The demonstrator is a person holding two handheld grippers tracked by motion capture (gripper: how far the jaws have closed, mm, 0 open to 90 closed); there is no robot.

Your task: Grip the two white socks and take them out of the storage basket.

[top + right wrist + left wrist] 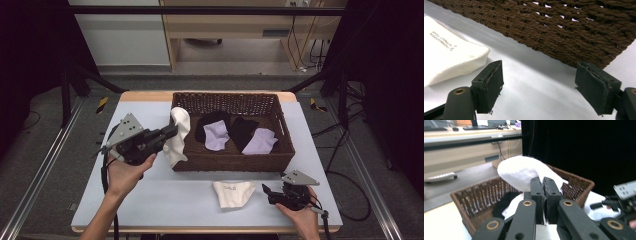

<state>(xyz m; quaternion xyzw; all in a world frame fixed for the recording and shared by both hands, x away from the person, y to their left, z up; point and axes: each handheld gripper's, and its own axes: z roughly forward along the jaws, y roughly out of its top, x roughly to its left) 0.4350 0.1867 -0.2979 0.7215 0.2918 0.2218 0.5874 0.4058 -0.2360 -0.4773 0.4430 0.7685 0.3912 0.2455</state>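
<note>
Step in hand, as judged: carrying a white sock (178,134) over the left rim of the woven basket (235,161) for release inside. Left hand-held gripper (172,132) clamped shut on that sock, pads pressed together with white fabric pinched between them; confirmed in the left gripper view (543,185), where the sock's (521,172) toe end bulges above the jaws and the basket (477,196) sits just beyond. Sock draped partly outside the basket wall, lower end hanging near the surface (150,195). Advised: lift enough to clear the rim, carry further inward until the whole sock hangs above the basket floor, then let go; releasing at the rim risks the sock sliding back out. Free space seen at the left end of the basket, beside a black sock (209,122) and a lilac sock (216,135); a second black sock (243,131) and lilac sock (260,141) lie to the right. Right hand-held gripper (267,192) resting low on the surface, jaws standing wide apart and empty in the right gripper view (544,86), pointed toward a second white sock (232,193), (447,57) lying flat in front of the basket, near but not touching
</note>
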